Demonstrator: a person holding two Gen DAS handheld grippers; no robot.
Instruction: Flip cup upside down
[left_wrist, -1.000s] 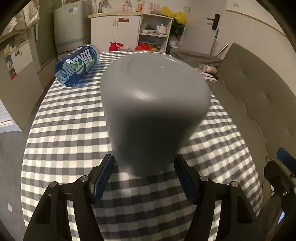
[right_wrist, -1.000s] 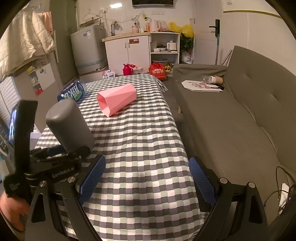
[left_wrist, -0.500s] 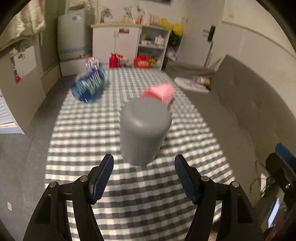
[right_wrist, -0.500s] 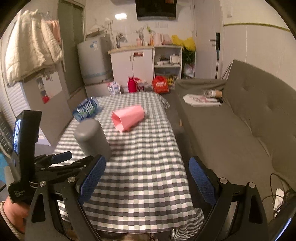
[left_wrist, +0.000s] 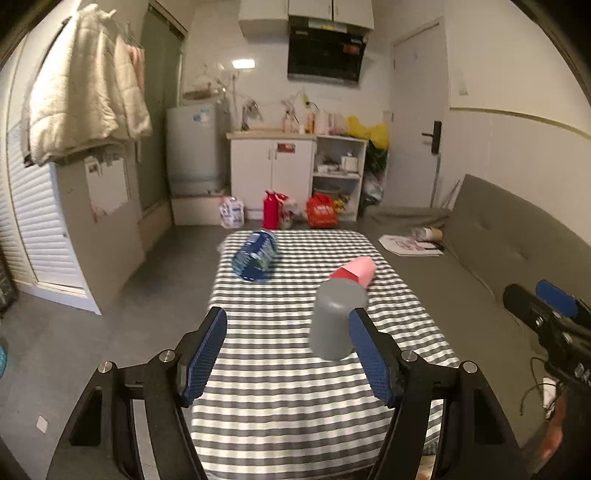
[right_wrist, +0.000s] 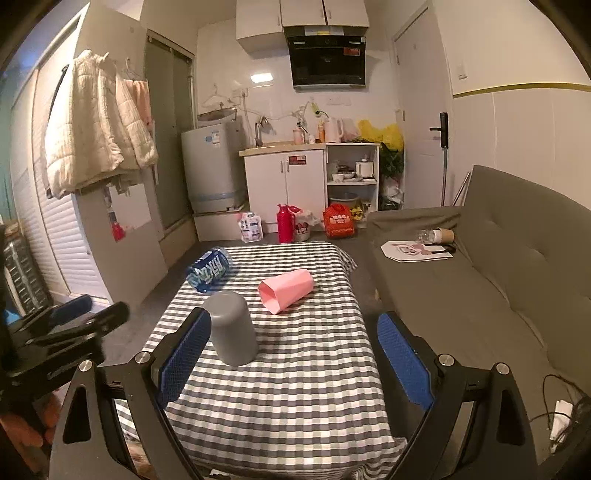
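Observation:
The grey cup (left_wrist: 334, 321) stands upside down on the checkered table (left_wrist: 280, 384), also in the right wrist view (right_wrist: 232, 332). My left gripper (left_wrist: 288, 354) is open and empty, pulled well back from the cup, which stands ahead near its right finger. My right gripper (right_wrist: 295, 362) is open and empty above the table's near end, with the cup beyond its left finger. The left gripper shows at the left edge of the right wrist view (right_wrist: 70, 321).
A pink cup (right_wrist: 286, 290) lies on its side mid-table. A blue bottle (right_wrist: 208, 273) lies at the far left. A grey sofa (right_wrist: 480, 295) runs along the right. White cabinets (right_wrist: 284, 184) and bags on the floor stand beyond the table.
My left gripper has drawn back and up, away from the grey cup, which stays upside down on the table. My right gripper has also pulled back and risen.

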